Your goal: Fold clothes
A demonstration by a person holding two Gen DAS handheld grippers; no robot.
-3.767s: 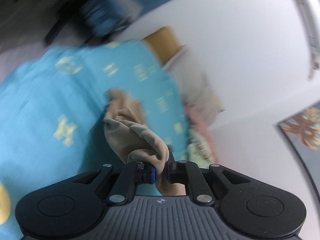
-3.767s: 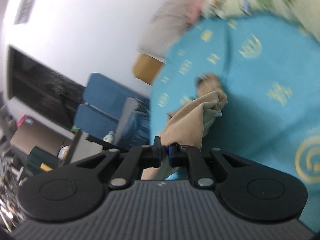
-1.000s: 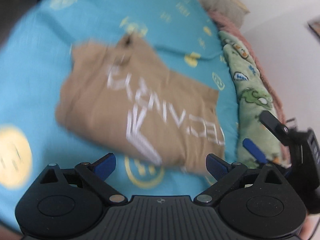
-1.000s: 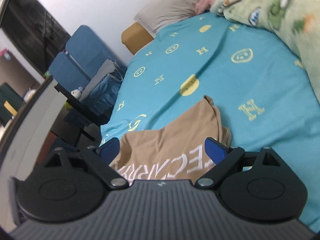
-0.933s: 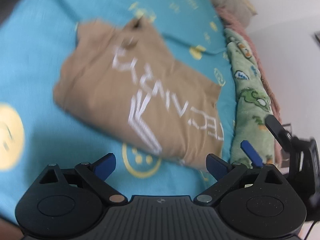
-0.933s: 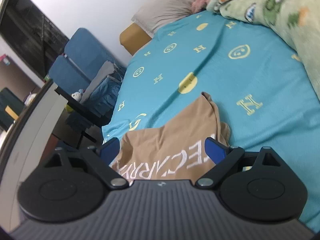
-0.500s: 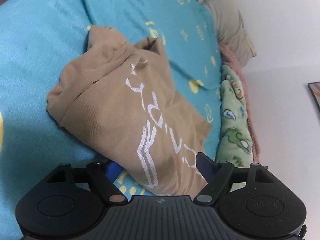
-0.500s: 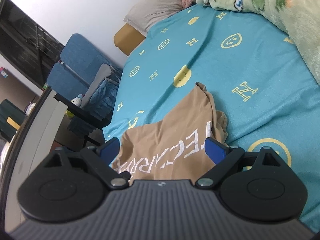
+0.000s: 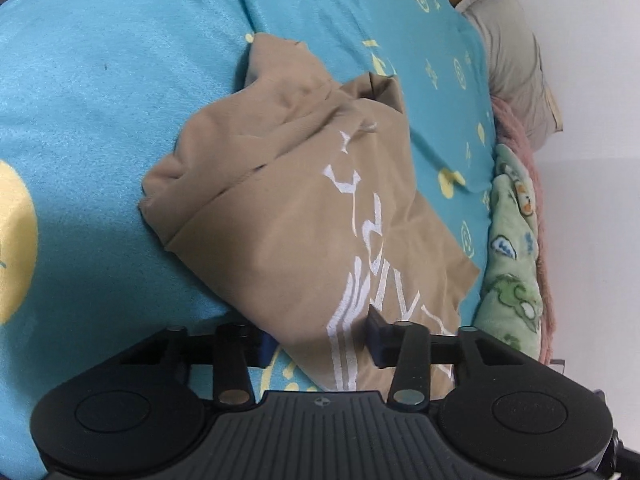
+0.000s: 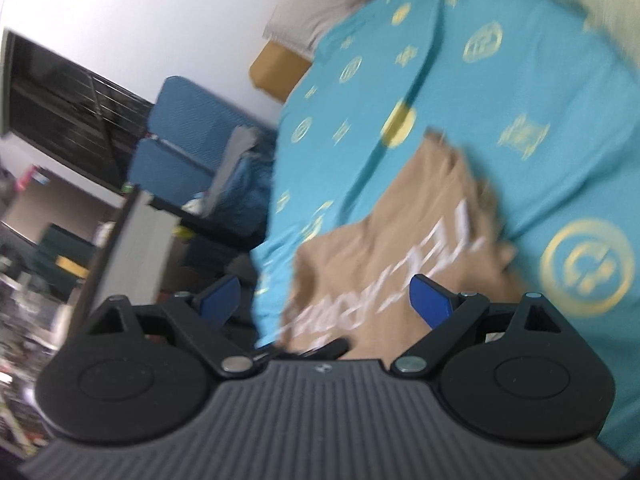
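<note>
A tan T-shirt with white lettering (image 9: 304,216) lies rumpled on the turquoise bedsheet (image 9: 100,100). My left gripper (image 9: 320,342) is down at the shirt's near edge, its jaws partly closed with the cloth between them; one finger lies under the fabric. In the right wrist view, which is blurred, the same shirt (image 10: 400,248) lies just ahead. My right gripper (image 10: 324,300) is open and empty above the shirt's near part.
A green cartoon blanket (image 9: 516,260) and a pink one lie along the wall side. A grey pillow (image 9: 516,64) lies at the bed's head. A blue chair (image 10: 188,140) with clothes and a dark shelf stand beside the bed.
My left gripper dropped to the shirt's near edge and its jaws narrowed around the cloth. My right gripper stayed open and swung, blurring its view.
</note>
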